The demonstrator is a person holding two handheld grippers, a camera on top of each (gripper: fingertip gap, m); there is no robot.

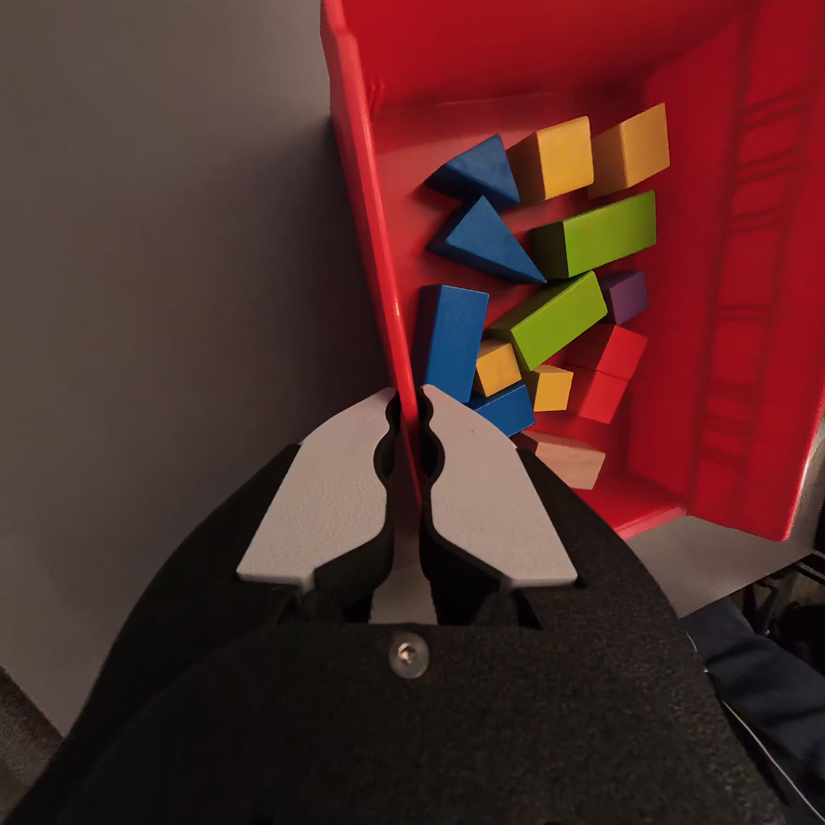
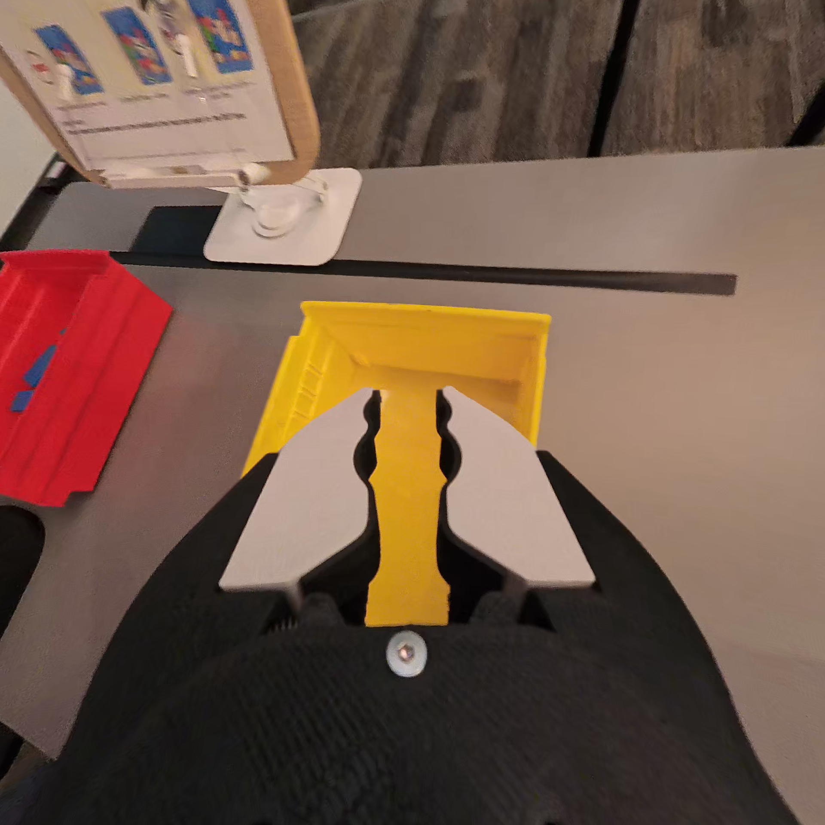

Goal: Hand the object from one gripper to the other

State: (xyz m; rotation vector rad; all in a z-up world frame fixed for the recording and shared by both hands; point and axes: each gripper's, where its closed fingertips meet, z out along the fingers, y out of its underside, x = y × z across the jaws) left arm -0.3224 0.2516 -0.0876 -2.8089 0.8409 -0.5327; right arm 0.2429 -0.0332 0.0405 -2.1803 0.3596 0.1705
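A grey table (image 2: 625, 402) stands over a dark wood-look floor (image 2: 491, 67), with a sign on a stand (image 2: 169, 85) at its far side. The left gripper (image 1: 408, 395) is clamped on the side wall of the red bin (image 1: 736, 268), which holds coloured blocks (image 1: 558, 321). The right gripper (image 2: 408, 393) hangs parted over the yellow bin (image 2: 424, 339), holding nothing.

r gripper (image 2: 408, 393) jaws apart over yellow bin (image 2: 428, 332) (red bin (image 2: 80, 357) off left) on table (image 2: 647, 402).

The left tongs (image 1: 408, 395), grey-faced fingers on a black body, are closed tight with only a thin gap. The right tongs (image 2: 408, 393) stand parted, fingers clearly apart.
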